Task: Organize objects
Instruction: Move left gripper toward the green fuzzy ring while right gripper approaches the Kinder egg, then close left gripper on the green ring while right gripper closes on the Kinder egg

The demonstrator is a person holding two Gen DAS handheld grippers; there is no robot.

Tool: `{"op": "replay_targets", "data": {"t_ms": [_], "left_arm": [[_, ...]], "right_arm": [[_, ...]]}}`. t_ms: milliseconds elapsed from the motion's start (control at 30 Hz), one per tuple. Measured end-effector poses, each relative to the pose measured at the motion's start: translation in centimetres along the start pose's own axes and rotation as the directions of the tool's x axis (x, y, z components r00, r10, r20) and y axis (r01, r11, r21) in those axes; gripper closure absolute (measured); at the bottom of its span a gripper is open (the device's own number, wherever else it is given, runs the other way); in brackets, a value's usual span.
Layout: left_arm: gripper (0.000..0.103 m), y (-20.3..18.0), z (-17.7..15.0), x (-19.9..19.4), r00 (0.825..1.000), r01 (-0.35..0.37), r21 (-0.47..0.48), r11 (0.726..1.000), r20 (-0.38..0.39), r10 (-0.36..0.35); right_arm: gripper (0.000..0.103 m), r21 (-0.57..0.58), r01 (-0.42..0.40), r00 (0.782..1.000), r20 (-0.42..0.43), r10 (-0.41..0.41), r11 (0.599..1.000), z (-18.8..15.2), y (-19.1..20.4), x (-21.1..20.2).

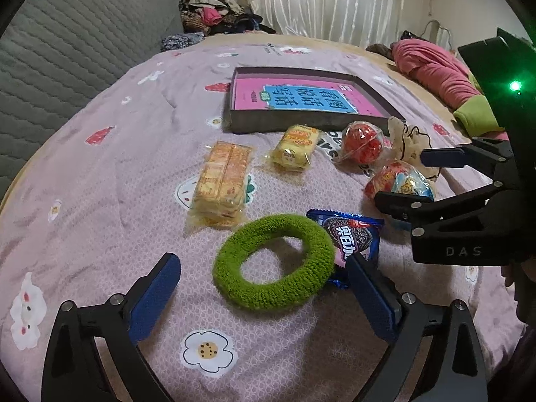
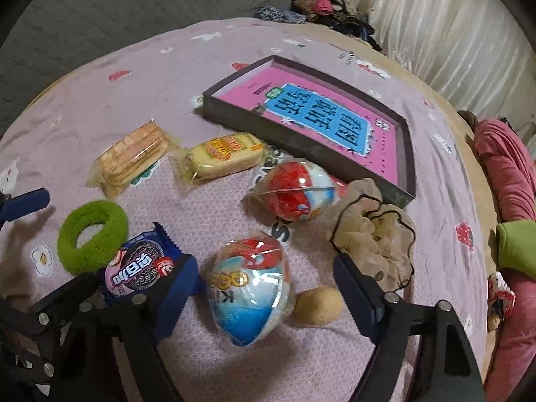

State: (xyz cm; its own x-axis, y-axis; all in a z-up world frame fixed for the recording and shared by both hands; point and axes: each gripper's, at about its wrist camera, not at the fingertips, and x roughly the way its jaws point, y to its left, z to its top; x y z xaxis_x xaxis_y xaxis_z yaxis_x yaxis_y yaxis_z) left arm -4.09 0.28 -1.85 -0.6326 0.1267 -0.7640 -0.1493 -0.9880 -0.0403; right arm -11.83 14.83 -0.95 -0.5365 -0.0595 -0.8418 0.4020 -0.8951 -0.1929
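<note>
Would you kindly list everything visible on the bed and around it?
Box: one, dark, holding a pink book, far middle.
Cracker packs: two, yellow, left of centre.
Wrapped eggs: two, red and blue, right.
Green ring: one, near, between left claw's fingers.
Cookie pack: one, blue, beside ring.
Scrunchie: one, beige, by box corner.
Small ball: one, tan, near egg.
Left claw: open.
Right claw: open, straddling an egg.

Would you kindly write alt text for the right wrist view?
The right gripper, jaws open, straddles a plastic-wrapped red, white and blue toy egg lying on a pink floral bedsheet. Around it lie a blue cookie packet, a fuzzy green ring, a beige frilly scrunchie and a dark shallow box holding a pink book.
</note>
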Motion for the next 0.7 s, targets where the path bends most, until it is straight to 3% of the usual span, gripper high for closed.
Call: {"op": "replay_targets", "data": {"t_ms": [200, 333, 467, 633, 700], "left_arm": [[0.007, -0.3, -0.3, 0.5, 1.000, 0.016, 0.023, 1.000, -0.021, -0.016], [0.012, -0.3, -0.2, 0.8, 0.999, 0.043, 0.022, 0.999, -0.027, -0.042], [0.031, -0.1, -0.1, 1.0, 0.998, 0.062, 0.020, 0.998, -0.034, -0.061], [0.039, 0.5, -0.1, 1.2, 0.996, 0.085, -0.003, 0.996, -0.042, -0.085], [0.050, 0.6, 0.0, 1.2, 0.995, 0.097, -0.006, 0.995, -0.037, -0.098]], "right_arm": [[0.034, -0.054, 0.004, 0.999, -0.047, -0.006, 0.999, 0.3, 0.8, 1.1], [0.049, -0.085, 0.004, 0.998, -0.060, -0.009, 0.996, 0.6, 1.3, 1.6], [0.051, -0.095, -0.004, 0.998, -0.069, -0.002, 0.995, 0.9, 1.4, 1.9], [0.052, -0.096, -0.010, 0.997, -0.072, 0.003, 0.995, 1.1, 1.3, 2.2], [0.052, -0.090, -0.016, 0.997, -0.071, 0.010, 0.996, 1.1, 1.2, 2.4]]}}
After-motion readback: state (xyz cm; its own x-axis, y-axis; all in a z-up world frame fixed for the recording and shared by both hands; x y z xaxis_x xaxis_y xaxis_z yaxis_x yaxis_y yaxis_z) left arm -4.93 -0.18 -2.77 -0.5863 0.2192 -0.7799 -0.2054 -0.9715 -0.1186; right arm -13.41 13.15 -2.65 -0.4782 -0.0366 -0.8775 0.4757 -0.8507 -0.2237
